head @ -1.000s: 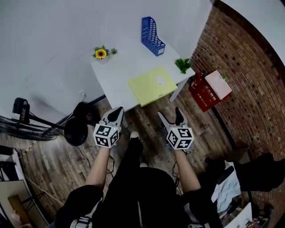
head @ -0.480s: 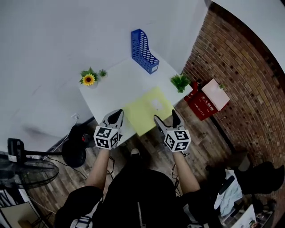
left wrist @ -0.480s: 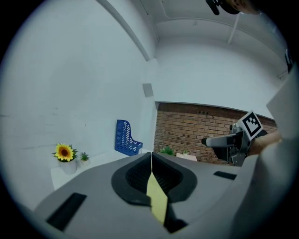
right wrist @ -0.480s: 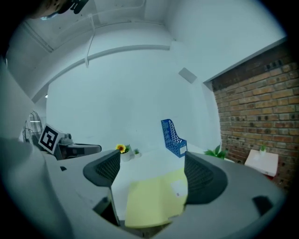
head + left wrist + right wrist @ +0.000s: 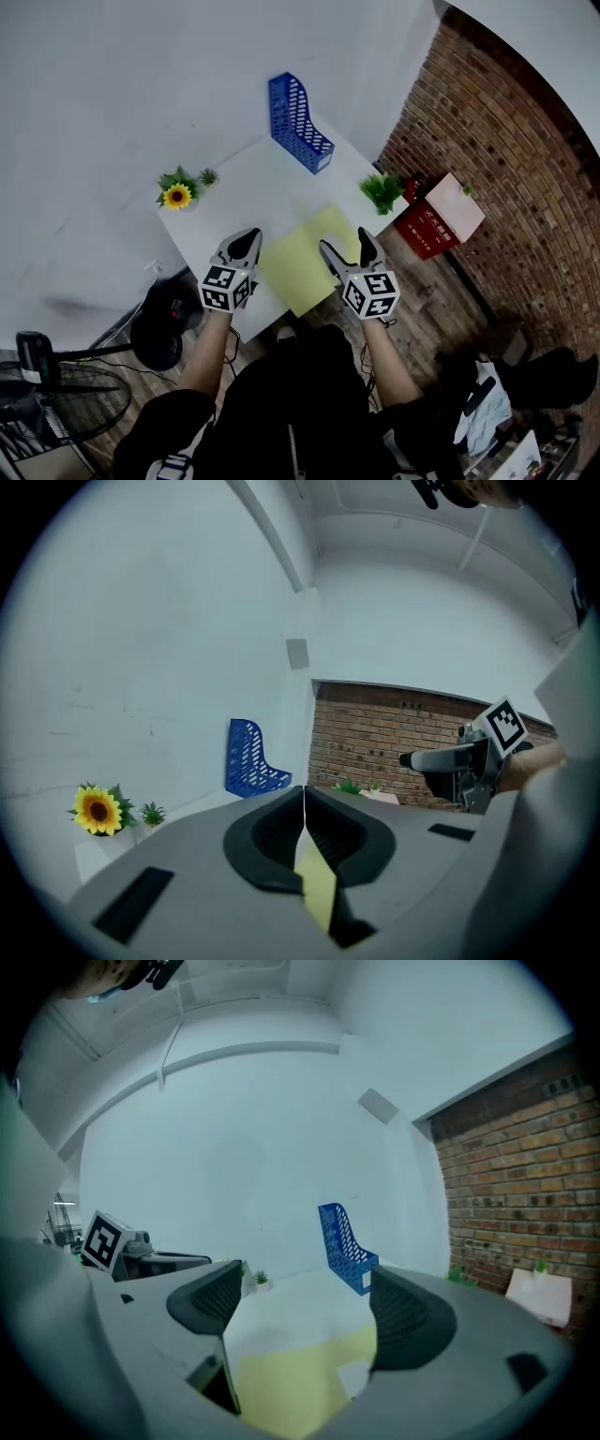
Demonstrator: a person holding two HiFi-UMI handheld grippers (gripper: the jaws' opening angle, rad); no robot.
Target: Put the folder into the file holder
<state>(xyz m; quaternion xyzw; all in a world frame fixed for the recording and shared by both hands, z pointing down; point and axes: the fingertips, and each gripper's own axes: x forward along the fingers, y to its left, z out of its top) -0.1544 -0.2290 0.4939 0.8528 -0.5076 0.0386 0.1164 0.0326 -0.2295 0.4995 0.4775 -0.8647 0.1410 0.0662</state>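
Note:
A yellow folder (image 5: pixel 302 255) lies flat on the near part of the white table (image 5: pixel 253 187). The blue mesh file holder (image 5: pixel 298 122) stands upright at the table's far edge. My left gripper (image 5: pixel 246 240) is shut with nothing in it and hovers over the table's near edge, left of the folder. In the left gripper view its jaws (image 5: pixel 304 791) meet, and a strip of folder (image 5: pixel 319 894) shows below them. My right gripper (image 5: pixel 345 244) is open above the folder's near right part. In the right gripper view the folder (image 5: pixel 291 1382) lies between the spread jaws (image 5: pixel 305 1302), with the holder (image 5: pixel 345 1246) beyond.
A sunflower pot (image 5: pixel 176 196) stands at the table's left corner and a small green plant (image 5: pixel 382 191) at its right. A red box (image 5: pixel 429 223) sits on the floor by the brick wall (image 5: pixel 506 169). A fan (image 5: pixel 56 398) stands at the lower left.
The view has closed in on the table. Both grippers, earlier over the wooden floor short of it, now hang over its near edge and the folder.

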